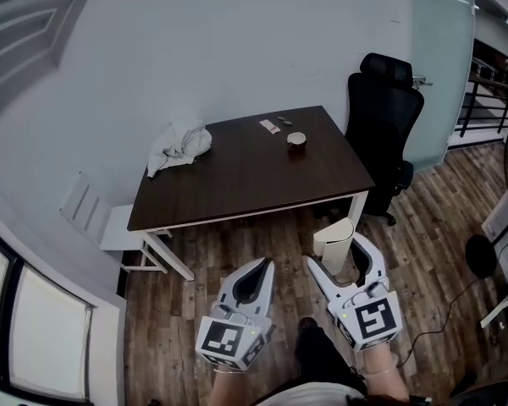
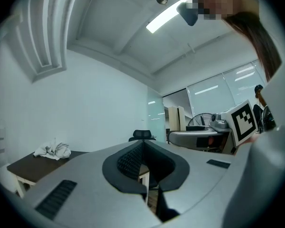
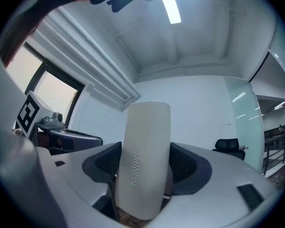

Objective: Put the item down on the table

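Note:
My right gripper [image 1: 340, 254] is shut on a white oblong item [image 1: 334, 240] printed MINISO, which stands upright between the jaws [image 3: 143, 161]. It hangs over the wooden floor, in front of the dark brown table [image 1: 237, 172]. My left gripper [image 1: 258, 275] is beside it on the left, shut with nothing in it; in the left gripper view its jaws [image 2: 145, 167] meet at the tips. Both grippers are well short of the table's front edge.
On the table lie a crumpled white cloth [image 1: 179, 146] at the left rear, a small round cup [image 1: 296, 139] and a small flat card [image 1: 269, 126]. A black office chair [image 1: 382, 117] stands right of the table. A white radiator panel [image 1: 89, 205] leans at the wall, left.

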`<state>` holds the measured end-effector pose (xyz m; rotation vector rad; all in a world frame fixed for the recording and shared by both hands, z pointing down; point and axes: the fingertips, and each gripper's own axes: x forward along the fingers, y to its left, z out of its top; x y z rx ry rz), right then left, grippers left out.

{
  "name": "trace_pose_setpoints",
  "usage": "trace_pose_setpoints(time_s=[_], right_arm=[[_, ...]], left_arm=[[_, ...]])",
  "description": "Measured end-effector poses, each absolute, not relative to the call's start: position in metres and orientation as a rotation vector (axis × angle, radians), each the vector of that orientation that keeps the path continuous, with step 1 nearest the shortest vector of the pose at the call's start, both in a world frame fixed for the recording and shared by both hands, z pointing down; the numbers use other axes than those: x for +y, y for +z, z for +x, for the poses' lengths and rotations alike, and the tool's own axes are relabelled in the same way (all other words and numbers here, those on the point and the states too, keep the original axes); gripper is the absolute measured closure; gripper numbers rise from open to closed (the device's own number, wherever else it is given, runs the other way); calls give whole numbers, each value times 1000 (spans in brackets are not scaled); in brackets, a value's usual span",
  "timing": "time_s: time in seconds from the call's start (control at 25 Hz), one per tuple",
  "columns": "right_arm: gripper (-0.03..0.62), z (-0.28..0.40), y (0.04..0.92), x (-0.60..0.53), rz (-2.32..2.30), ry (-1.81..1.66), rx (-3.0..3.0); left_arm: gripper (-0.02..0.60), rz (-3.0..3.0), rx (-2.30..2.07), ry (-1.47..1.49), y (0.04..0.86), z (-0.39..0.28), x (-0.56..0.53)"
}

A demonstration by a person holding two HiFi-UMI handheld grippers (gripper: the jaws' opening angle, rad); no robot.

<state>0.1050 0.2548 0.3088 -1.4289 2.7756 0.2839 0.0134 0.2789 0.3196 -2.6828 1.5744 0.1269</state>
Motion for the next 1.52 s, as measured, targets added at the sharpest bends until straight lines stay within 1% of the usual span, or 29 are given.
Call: trace_pose_setpoints(time_s=[0.64,0.88,1.08,1.52], right_arm=[[284,68,308,50,-1358,262,2792],[284,53,306,-2,-1325,239,2790],[284,18,311,-34,-1314,207,2812],[286,-63,314,-127,-1449,208,2771]], left_arm=[[563,-2674,1595,96,321,-15,81],[563,-2655,1628,106,314,-28,32],[563,-2651,1645,106,314,-61,0],[563,-2708,1554,92,320,-153,-97]])
